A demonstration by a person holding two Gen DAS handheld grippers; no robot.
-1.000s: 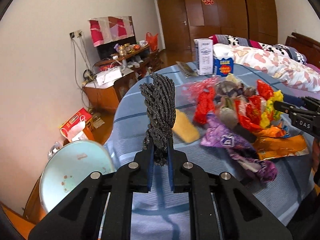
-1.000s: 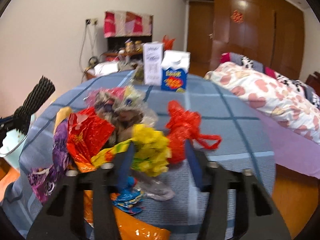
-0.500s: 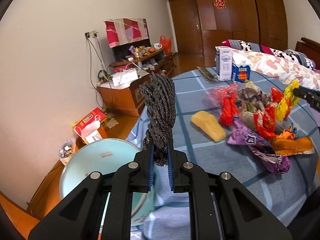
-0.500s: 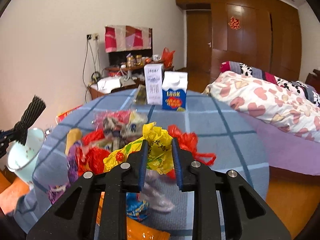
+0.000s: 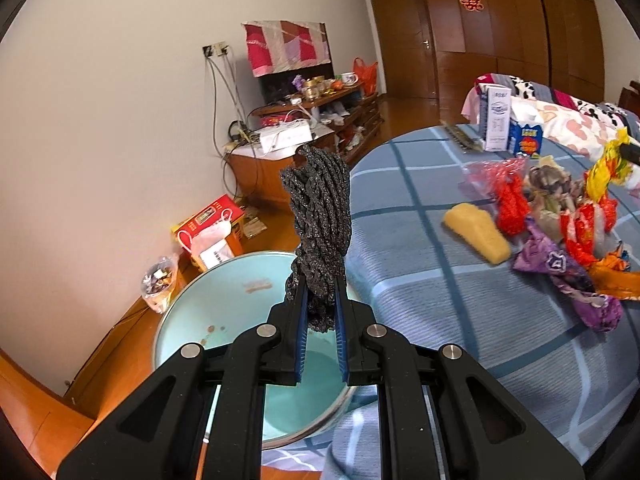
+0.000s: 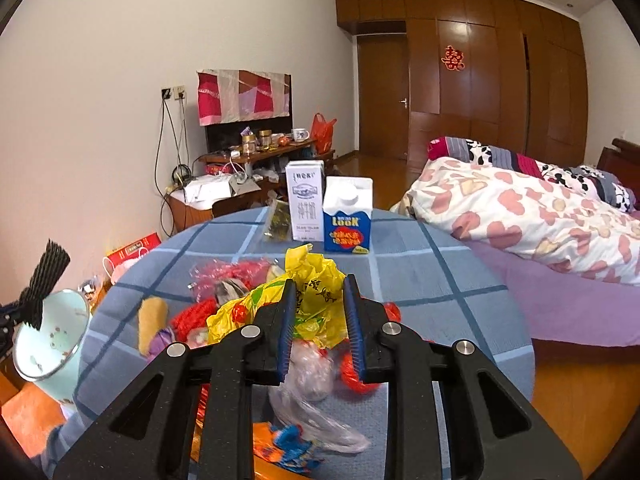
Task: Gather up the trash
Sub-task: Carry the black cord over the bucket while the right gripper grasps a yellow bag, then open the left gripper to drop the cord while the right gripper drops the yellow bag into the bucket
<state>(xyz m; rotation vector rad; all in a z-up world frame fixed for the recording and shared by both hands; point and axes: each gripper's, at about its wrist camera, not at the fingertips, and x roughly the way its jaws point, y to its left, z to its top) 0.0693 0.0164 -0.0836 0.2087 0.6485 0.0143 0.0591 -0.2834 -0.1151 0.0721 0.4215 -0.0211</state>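
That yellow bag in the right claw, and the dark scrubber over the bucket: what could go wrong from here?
1. The yellow bag hangs loose from the right claw; clear plastic dangles beneath and may drop or drag other wrappers off the table.
2. The scrubber is pinched only at its bottom end by the left claw; released off-centre, it could miss the bucket.

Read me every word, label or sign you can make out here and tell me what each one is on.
"LOOK": on the blue and white carton on the table.
Red double-happiness sign: on the wooden wardrobe door.
Print on the tall white carton: too blurred to read.
Dark characters on the yellow plastic bag: too crumpled to read.
Red box on the floor: too small.
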